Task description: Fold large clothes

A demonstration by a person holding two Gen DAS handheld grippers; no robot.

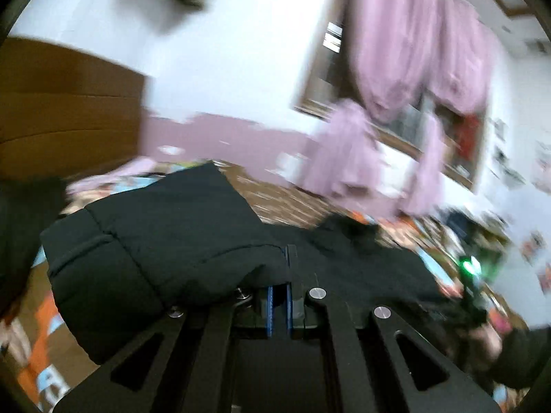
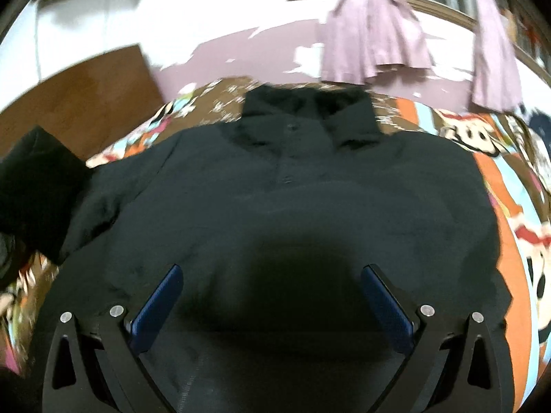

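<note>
A black collared shirt (image 2: 275, 189) lies spread front-up on a colourful patterned bedspread (image 2: 509, 213), with its collar (image 2: 306, 110) at the far end. My right gripper (image 2: 271, 268) hovers over the shirt's lower middle, jaws wide open and nothing between the blue pads (image 2: 158, 303). In the left wrist view my left gripper (image 1: 288, 258) is shut on a fold of the black shirt (image 1: 165, 241), which is raised off the bed and drapes over the left finger. The rest of the shirt (image 1: 361, 258) trails away to the right. Both views are motion-blurred.
A wooden headboard (image 2: 79, 86) stands at the far left. Purple curtains (image 2: 372, 34) hang over a window behind the bed. A dark mass (image 2: 38, 179) sits at the shirt's left edge. The other gripper's green light (image 1: 470, 265) and a hand (image 1: 482, 340) show at right.
</note>
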